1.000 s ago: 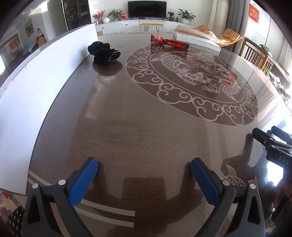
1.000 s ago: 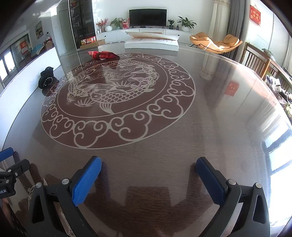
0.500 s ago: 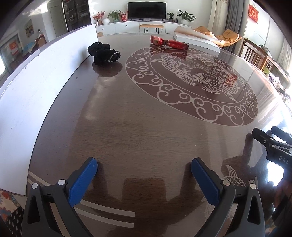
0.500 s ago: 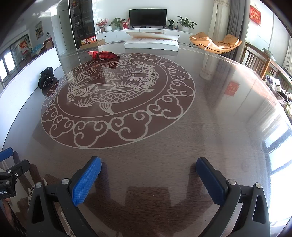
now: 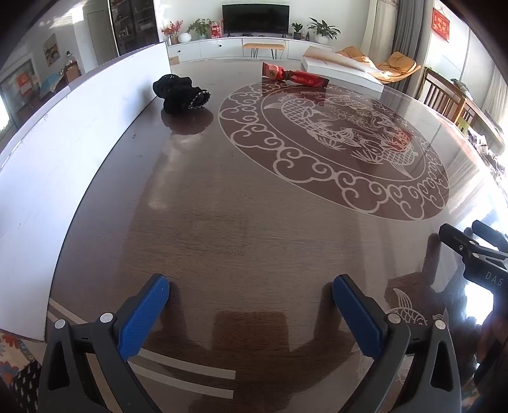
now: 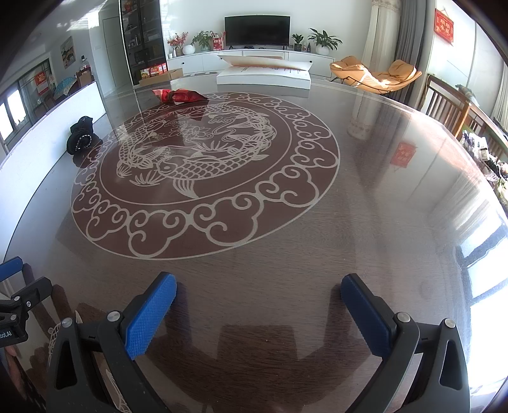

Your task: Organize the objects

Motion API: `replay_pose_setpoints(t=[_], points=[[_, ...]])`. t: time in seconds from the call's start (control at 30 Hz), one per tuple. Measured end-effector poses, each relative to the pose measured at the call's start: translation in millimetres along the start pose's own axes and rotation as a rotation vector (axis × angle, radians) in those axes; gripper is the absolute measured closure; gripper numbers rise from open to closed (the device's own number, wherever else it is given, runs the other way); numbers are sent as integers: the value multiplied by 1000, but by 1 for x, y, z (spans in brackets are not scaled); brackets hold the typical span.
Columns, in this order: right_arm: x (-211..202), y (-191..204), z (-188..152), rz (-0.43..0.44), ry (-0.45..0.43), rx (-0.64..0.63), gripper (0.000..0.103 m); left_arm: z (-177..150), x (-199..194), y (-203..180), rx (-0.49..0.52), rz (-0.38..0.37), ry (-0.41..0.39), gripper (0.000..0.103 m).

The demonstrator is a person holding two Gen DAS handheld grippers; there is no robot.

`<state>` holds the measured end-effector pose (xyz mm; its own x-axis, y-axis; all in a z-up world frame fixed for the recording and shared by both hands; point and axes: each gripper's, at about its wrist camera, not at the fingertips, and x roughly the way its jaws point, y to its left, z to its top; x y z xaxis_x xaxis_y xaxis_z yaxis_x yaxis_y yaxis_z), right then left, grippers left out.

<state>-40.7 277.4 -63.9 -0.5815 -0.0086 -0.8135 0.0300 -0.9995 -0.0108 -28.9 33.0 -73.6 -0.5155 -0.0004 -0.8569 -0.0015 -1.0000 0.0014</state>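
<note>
Left gripper [image 5: 249,311] spread wide, blue pads [image 5: 144,317] well apart, nothing pinched, hovering low over the near edge of the table [image 5: 238,228]. Right gripper [image 6: 258,313] same deal: wide open, empty, just above bare glossy wood. Both side by side, each peeking into the other's view.

No bins or trays visible, only a flat white box [image 6: 263,74] with its lid propped, contents hidden.

Black pouch [image 5: 181,93] far off on the left, close beside the white board [image 5: 63,133] standing along that table edge. Red wrapped package [image 5: 295,76] lying at the far rim of the round fish-and-cloud inlay [image 6: 203,168]. Beyond: TV [image 6: 257,30], plants, orange lounge chair [image 6: 374,74], wooden chairs on the right.
</note>
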Motion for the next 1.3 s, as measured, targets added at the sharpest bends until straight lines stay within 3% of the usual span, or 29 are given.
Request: replay_pose_setpoints(t=[0.23,0.9,1.07,1.1,1.13,1.17,1.2,1.3], points=[[0,0,0,0,0,0,0,34,20,8,-15,12,13,0],[0,0,0,0,0,0,0,218,129,67,-216,132,22,0],[0,0,0,0,0,0,0,243,143,79,-195,116,55,0],[-1,0,0,0,0,0,0,241,141,79,-167,110,34,4],[-1,0,0,0,0,0,0,236,135,79,-142,106,-15,29],[0,0,0,0,0,0,0,230,128,79,-127,108,-52,43],[0,0,0,0,0,0,0,223,121,79,-112,101,-67,66],[-1,0,0,0,0,0,0,194,102,77,-78,63,-66,71]])
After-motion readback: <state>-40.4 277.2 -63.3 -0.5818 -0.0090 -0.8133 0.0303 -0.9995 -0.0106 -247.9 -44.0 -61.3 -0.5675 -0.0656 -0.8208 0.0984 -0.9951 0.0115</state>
